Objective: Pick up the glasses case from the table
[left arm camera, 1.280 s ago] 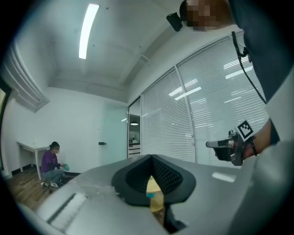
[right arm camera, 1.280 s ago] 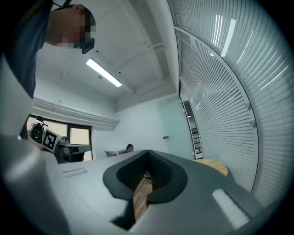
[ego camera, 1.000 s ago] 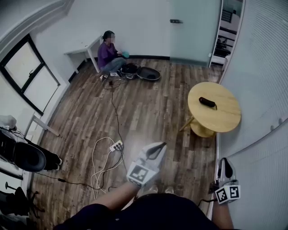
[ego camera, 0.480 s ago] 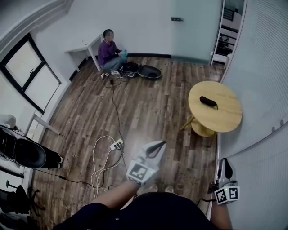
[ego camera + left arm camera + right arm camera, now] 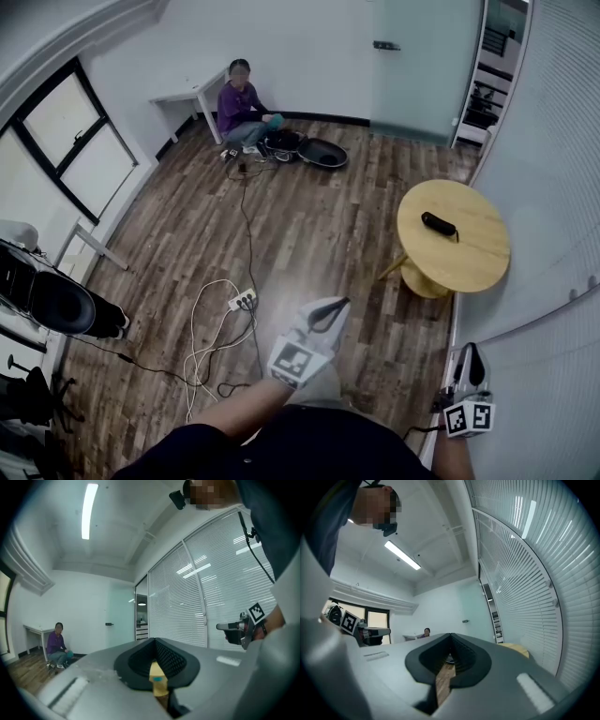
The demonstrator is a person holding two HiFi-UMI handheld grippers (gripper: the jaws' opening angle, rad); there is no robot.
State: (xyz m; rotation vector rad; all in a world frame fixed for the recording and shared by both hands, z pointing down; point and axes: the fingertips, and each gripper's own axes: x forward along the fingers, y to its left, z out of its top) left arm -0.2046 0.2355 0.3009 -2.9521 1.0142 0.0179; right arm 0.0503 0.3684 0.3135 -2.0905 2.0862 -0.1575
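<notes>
The black glasses case [image 5: 437,223] lies on a round wooden table [image 5: 469,262] at the right of the head view, close to the blind-covered wall. Both grippers are held level near my body, well short of the table. My left gripper [image 5: 330,309] points up the room with its jaws together and nothing between them [image 5: 154,641]. My right gripper [image 5: 469,354] hangs at the lower right next to the blinds, also shut and empty [image 5: 451,637]. The table's edge [image 5: 518,649] shows past the right gripper's jaws.
A person [image 5: 242,101] sits on the wooden floor by the far wall, beside a white desk [image 5: 186,94] and an open black bag [image 5: 319,153]. White cables and a power strip [image 5: 242,300] lie on the floor ahead. A black chair [image 5: 47,305] stands at left.
Both grippers have drifted a little forward with me, and the table sits slightly nearer in the head view. The jaws stay as they were.
</notes>
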